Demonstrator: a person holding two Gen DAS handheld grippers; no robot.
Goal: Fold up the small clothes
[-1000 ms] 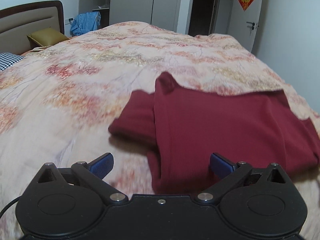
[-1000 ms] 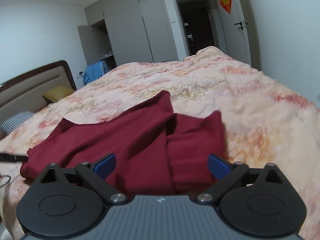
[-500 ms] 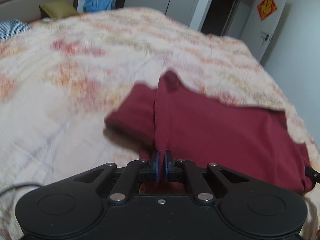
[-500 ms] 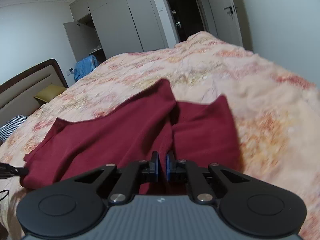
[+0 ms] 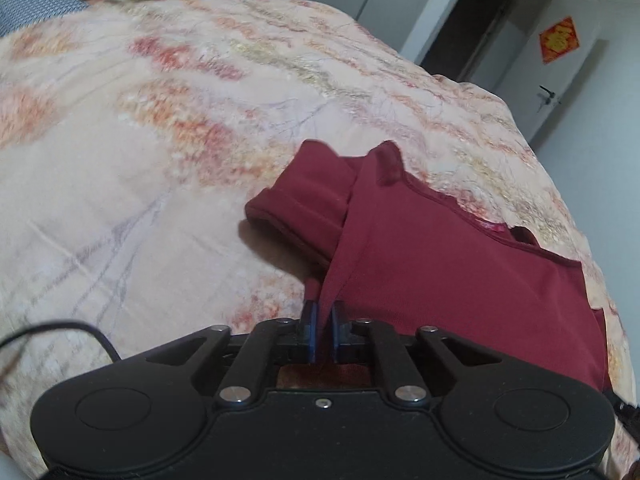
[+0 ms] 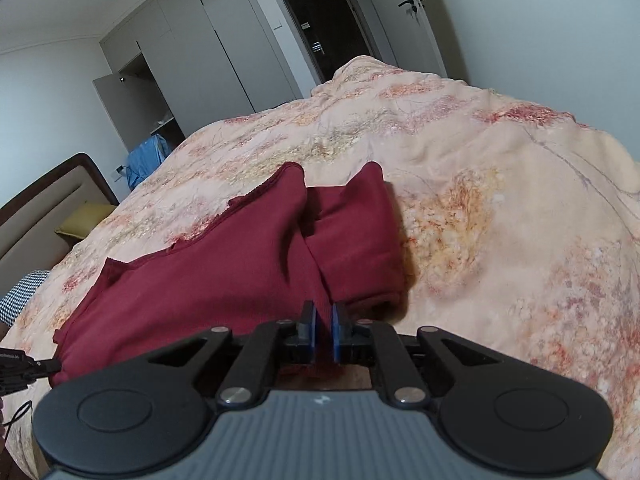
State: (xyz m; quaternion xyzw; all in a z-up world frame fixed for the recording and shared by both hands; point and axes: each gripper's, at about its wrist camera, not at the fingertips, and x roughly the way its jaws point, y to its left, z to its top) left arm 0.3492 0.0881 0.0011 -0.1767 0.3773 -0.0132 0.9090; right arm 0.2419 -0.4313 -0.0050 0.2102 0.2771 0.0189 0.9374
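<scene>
The near edge of the dark red garment [image 5: 460,264] is pinched between the blue pads of the left gripper [image 5: 322,320], and a fold of the same fabric is clamped by the right gripper [image 6: 322,322]. The garment is spread on the floral bedspread [image 5: 160,160], near the bed's foot edge, with a sleeve [image 6: 356,240] folded alongside.
</scene>
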